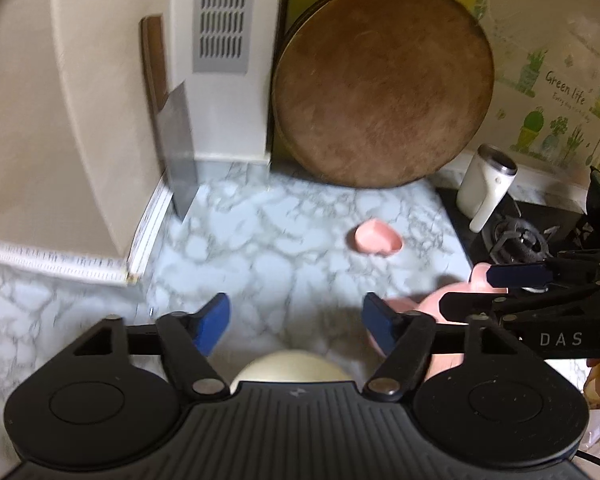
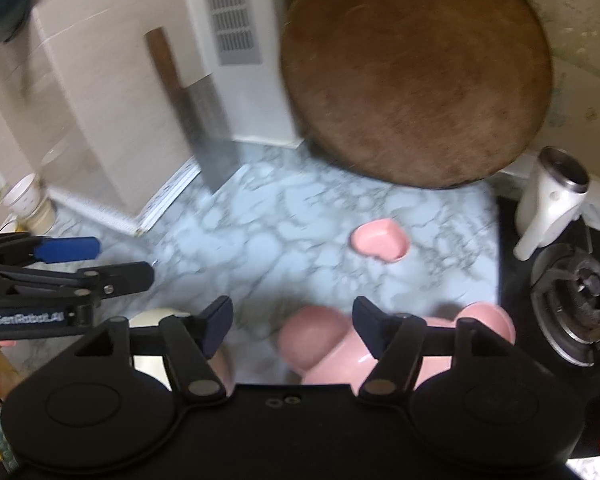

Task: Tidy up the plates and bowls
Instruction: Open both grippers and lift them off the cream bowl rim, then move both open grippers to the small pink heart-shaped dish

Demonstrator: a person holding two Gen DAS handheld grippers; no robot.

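Note:
A small pink heart-shaped dish (image 1: 378,238) sits on the marble counter, also in the right wrist view (image 2: 381,240). A larger pink lobed bowl (image 2: 324,344) lies right under my right gripper (image 2: 292,326), which is open and empty above it. The same bowl (image 1: 452,300) shows at the right of the left wrist view. A cream bowl (image 1: 292,366) lies under my left gripper (image 1: 296,322), which is open and empty. The cream bowl (image 2: 156,318) shows at lower left in the right wrist view.
A round wooden chopping board (image 1: 384,88) leans on the back wall. A cleaver (image 1: 176,148) leans by a white appliance (image 1: 220,60). A white mug (image 1: 484,186) and a gas burner (image 2: 576,300) stand at the right. A small cup (image 2: 28,200) is far left.

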